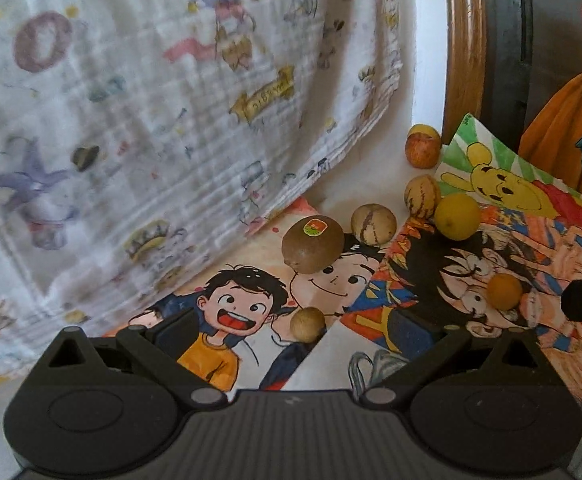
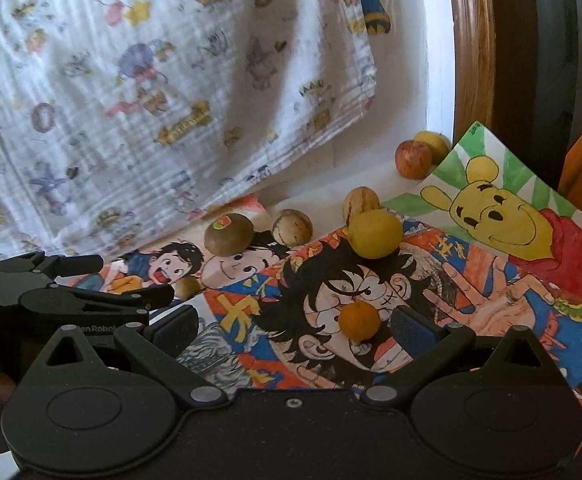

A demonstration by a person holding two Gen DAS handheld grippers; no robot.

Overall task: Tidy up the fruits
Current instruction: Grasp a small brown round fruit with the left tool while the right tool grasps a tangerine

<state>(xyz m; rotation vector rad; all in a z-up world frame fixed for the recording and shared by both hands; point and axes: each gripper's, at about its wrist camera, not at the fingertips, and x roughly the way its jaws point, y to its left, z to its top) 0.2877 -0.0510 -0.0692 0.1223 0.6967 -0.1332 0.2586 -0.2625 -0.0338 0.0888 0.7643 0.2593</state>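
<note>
Fruits lie loose on cartoon posters (image 1: pixel 431 320). In the left wrist view, my left gripper (image 1: pixel 311 340) is open, and a small brown fruit (image 1: pixel 308 323) sits between its fingertips, untouched. Beyond it are a kiwi (image 1: pixel 313 245) with a sticker, two pale striped fruits (image 1: pixel 373 224) (image 1: pixel 422 196), a lemon (image 1: pixel 457 217), and an apple (image 1: pixel 423 152) at the back. In the right wrist view, my right gripper (image 2: pixel 295 328) is open. A small orange (image 2: pixel 359 320) rests between its fingers, nearer the right one. The lemon (image 2: pixel 375 234) and kiwi (image 2: pixel 229 234) lie farther off.
A printed white cloth (image 1: pixel 151 120) hangs along the left and back. A round wooden frame (image 1: pixel 463 40) stands at the back right, with a yellow fruit (image 2: pixel 435 140) behind the apple (image 2: pixel 413 159). The left gripper (image 2: pixel 135 276) appears at the left of the right wrist view.
</note>
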